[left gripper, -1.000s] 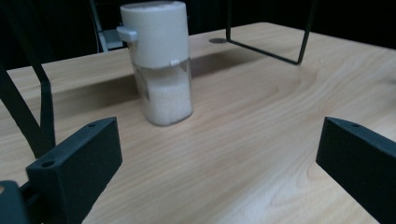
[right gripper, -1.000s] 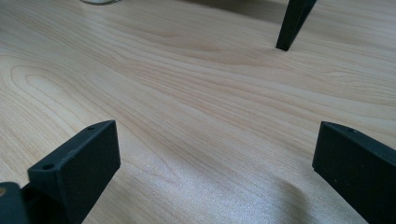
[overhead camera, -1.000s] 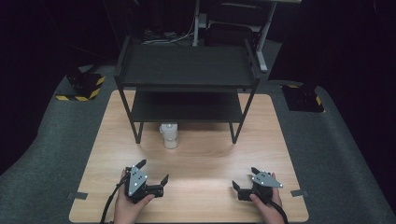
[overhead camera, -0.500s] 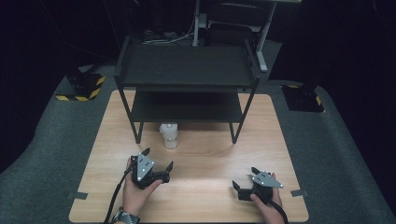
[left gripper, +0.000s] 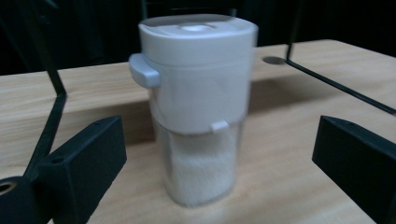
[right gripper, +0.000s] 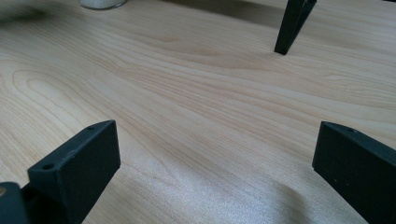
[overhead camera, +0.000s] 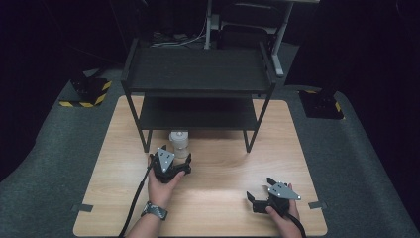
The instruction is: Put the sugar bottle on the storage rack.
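While lining up a grasp, left gripper (overhead camera: 179,164) jaws apart, flanking shaker (left gripper: 196,107) at twelve o'clock; right gripper (overhead camera: 258,196) spread, idle at five.

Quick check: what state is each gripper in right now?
Left gripper: open, jaws either side of the white-lidded jar, not touching it.
Right gripper: open, holding nothing, over the wooden table.

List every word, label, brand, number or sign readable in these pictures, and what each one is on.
None can be read.
The white-lidded jar bears no print.
The yellow-black hazard stripes on the floor base are a pattern without words.
The left gripper and right gripper show no markings.
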`<state>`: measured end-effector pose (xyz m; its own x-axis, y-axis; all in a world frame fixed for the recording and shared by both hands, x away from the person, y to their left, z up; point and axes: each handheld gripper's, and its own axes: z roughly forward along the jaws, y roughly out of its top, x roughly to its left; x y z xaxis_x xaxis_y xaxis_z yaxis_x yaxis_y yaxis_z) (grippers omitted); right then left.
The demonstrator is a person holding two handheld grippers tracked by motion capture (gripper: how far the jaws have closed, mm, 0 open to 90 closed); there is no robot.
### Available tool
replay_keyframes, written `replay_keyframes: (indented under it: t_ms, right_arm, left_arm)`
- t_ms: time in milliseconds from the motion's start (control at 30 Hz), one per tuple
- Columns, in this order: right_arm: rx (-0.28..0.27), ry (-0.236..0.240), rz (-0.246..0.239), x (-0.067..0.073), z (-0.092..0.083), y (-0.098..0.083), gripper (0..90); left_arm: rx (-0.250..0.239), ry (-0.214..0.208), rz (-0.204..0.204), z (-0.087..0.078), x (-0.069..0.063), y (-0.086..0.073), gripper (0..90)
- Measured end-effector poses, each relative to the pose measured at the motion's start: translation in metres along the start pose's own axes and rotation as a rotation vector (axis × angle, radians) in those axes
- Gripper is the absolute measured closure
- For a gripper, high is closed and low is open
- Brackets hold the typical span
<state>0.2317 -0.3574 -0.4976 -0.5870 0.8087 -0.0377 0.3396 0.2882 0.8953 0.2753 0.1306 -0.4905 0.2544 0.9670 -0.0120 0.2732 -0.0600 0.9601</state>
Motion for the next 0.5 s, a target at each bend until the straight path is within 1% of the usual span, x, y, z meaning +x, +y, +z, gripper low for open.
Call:
replay_keyframes:
  t_ms: [67, 100, 200, 233, 267, 367, 400, 467, 500]
  right_arm:
    - [-0.003, 0.001, 0.002, 0.000, 0.000, -0.001, 0.5]
    - [-0.004, 0.000, 0.003, 0.000, 0.000, -0.001, 0.5]
    - [-0.008, 0.002, 0.004, -0.001, 0.000, -0.001, 0.5]
    - [-0.009, 0.002, 0.004, -0.001, 0.000, -0.002, 0.5]
    - [-0.010, 0.004, 0.005, -0.001, 0.000, -0.002, 0.5]
    - [-0.013, 0.004, 0.006, -0.001, -0.001, -0.002, 0.5]
    - [-0.014, 0.003, 0.006, -0.001, -0.001, -0.003, 0.5]
    - [-0.017, 0.003, 0.007, -0.002, -0.001, -0.003, 0.5]
    - [-0.019, 0.003, 0.008, -0.002, -0.001, -0.003, 0.5]
  left_arm:
    - [0.001, 0.019, -0.007, 0.006, -0.004, 0.001, 6.2]
    - [0.002, 0.036, -0.007, 0.010, -0.007, 0.001, 6.9]
    - [0.003, 0.065, -0.033, 0.019, -0.012, 0.001, 9.1]
    - [0.003, 0.079, -0.026, 0.022, -0.015, 0.002, 9.9]
    - [0.002, 0.085, -0.026, 0.024, -0.016, 0.002, 10.6]
    - [0.007, 0.095, -0.045, 0.031, -0.017, 0.001, 12.4]
    - [0.002, 0.100, -0.050, 0.032, -0.017, 0.000, 13.9]
    - [-0.019, 0.113, -0.039, 0.034, -0.019, -0.003, 21.7]
    - [-0.022, 0.114, -0.037, 0.035, -0.020, -0.003, 23.4]
